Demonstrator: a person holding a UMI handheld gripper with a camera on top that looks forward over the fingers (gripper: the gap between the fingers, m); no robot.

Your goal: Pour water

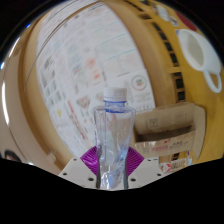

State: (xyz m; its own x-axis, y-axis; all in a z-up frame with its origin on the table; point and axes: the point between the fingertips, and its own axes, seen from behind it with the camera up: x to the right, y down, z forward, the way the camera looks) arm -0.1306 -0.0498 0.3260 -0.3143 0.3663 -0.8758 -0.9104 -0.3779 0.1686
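Note:
A clear plastic water bottle (114, 130) with a white cap and a label band stands upright between my fingers. My gripper (112, 163) is shut on the bottle: both purple pads (92, 160) press against its lower body, which is squeezed in and creased between them. The bottle is held above a wooden table (40, 60) covered with a pale printed mat (90, 60). A white mug (200, 55) stands beyond the bottle, off to the right on the table.
A cardboard box (165, 125) sits just right of the bottle, with a small packet (172, 163) in front of it. Wooden chair slats (165, 30) show past the table near the mug.

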